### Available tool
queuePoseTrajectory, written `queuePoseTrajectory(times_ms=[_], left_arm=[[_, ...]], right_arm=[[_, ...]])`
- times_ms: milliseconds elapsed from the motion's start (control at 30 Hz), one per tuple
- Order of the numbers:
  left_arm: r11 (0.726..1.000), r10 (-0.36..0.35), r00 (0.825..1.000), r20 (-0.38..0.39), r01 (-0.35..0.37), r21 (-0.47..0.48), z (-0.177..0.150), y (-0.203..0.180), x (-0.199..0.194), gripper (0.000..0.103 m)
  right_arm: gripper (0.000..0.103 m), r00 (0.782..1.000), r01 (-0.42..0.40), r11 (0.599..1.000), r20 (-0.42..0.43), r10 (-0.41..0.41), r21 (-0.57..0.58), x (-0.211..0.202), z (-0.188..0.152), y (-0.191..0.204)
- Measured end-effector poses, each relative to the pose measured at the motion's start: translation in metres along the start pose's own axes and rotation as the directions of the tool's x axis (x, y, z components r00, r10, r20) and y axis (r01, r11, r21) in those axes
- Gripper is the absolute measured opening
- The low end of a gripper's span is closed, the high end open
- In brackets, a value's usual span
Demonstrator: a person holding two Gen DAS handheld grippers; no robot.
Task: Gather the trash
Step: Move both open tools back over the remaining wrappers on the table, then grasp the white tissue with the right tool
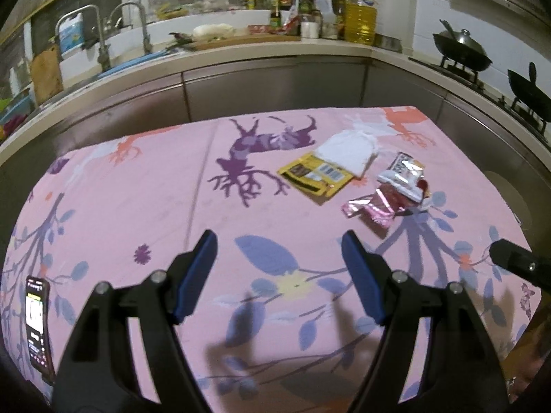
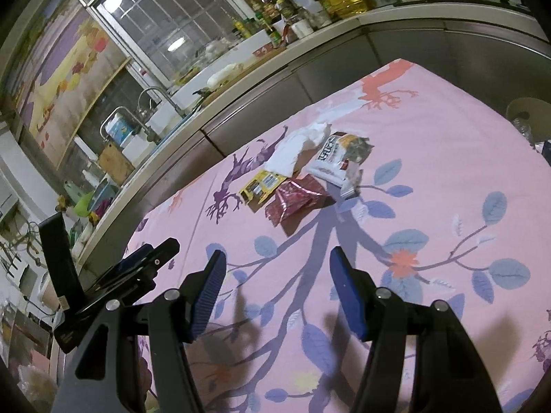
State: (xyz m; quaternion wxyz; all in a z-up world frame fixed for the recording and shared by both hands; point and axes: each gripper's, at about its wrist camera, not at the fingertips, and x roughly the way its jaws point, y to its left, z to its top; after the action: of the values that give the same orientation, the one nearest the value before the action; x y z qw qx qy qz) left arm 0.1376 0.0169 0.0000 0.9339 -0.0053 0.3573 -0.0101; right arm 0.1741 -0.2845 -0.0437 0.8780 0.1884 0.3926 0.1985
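Both the left gripper [image 1: 279, 258] and right gripper [image 2: 277, 277] hang wide open and empty, short of the crinkled pink foil wrapper [image 1: 370, 208], which looks liable to skid across the pink floral cloth-covered table [image 1: 137, 189] if pinched carelessly.

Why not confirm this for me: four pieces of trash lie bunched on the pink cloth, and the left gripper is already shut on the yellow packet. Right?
Not quite. The left gripper is open and holds nothing; the left wrist view shows the yellow packet lying on the pink cloth, well ahead of the fingers. The rest stands: white tissue, white wrapper and pink wrapper lie bunched with it.
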Motion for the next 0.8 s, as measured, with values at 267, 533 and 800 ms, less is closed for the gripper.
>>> queuePoseTrajectory(times_ms=[267,533,800], left_arm=[[0.999,0.025,0.999,-0.021,-0.026,-0.044,-0.008,0.025,0.006,0.072],[0.993,0.053,0.997,-0.051,-0.058,-0.101,-0.015,0.062,0.022,0.078],[0.988,-0.015,0.997,-0.075,0.003,-0.154,0.008,0.079,0.049,0.078]], right_arm=[[0.06,1.0,0.009,0.999,-0.025,-0.01,-0.031,0.007,-0.004,0.015],[0.06,0.998,0.004,0.999,-0.07,-0.008,-0.05,0.03,0.004,0.025],[0.06,0.998,-0.01,1.0,-0.056,0.01,0.011,0.057,0.049,0.009]])
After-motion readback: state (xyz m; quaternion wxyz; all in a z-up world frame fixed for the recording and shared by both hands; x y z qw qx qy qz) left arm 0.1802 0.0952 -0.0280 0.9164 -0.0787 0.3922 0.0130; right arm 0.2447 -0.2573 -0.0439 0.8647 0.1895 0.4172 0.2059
